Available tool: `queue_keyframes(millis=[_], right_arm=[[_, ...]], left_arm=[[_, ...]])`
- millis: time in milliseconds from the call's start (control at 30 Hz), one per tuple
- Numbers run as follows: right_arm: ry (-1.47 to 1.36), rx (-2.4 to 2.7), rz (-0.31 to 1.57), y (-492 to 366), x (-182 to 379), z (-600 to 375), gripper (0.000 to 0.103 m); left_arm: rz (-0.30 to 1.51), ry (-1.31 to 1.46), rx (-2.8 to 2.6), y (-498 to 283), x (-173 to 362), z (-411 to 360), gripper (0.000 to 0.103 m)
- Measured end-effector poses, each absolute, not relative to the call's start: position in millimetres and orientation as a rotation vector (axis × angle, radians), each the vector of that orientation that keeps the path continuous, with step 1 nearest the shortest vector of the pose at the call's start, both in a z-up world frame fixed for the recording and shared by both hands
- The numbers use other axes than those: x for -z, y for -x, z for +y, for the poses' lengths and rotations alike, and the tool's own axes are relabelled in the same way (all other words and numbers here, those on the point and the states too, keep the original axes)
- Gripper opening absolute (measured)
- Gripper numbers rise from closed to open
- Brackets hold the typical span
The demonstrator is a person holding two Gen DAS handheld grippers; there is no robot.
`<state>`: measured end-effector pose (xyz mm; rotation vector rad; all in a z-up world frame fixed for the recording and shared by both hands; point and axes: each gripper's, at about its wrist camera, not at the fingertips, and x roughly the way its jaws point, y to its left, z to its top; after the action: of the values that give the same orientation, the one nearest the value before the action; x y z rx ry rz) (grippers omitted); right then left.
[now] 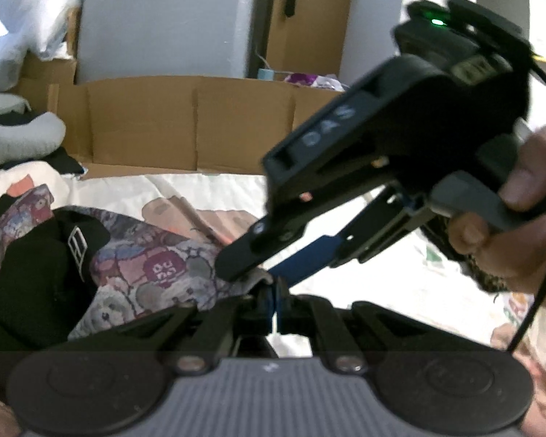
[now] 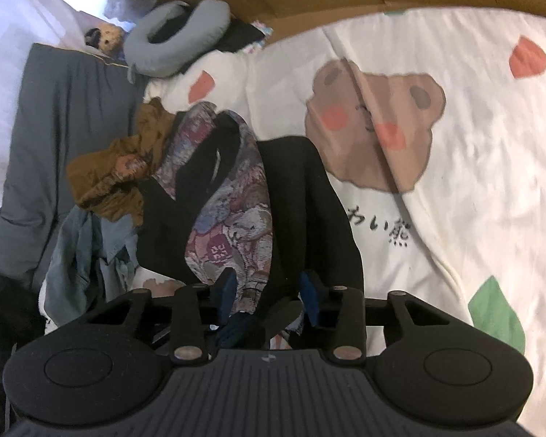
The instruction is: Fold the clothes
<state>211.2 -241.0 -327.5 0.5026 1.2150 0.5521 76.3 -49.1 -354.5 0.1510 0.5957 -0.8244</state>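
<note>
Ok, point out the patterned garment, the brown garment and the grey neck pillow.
patterned garment [image 2: 233,225]: right wrist view, printed middle.
brown garment [image 2: 109,174]: right wrist view, crumpled middle.
grey neck pillow [image 2: 200,32]: right wrist view, curved arm.

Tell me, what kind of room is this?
Probably a bedroom. A bear-print bedspread covers what looks like a bed, a pile of clothes waits on it, and a grey neck pillow lies at the far edge, with cardboard boxes behind.
</note>
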Motion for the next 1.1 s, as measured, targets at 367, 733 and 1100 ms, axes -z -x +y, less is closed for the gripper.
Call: queue_keyframes(millis=[367, 733, 1100], right_arm=[[-0.519, -0.494, 1.313, -219.7, 349.9, -237.9, 0.011], [-0.545, -0.470, 1.281, -221.8, 347.9, -259.3, 0.006], [-0.537, -0.362, 1.226, -222.5, 348.1, -301.9, 0.005]], left_arm=[[0.589, -0.223, 0.857, -63.9, 360.0, -57.2, 0.001], [0.672, -0.149, 0.806, -108.7, 354.2, -17.5, 0.007], [0.633, -0.116, 0.564, -169.0, 341.8, 41.4, 0.043]])
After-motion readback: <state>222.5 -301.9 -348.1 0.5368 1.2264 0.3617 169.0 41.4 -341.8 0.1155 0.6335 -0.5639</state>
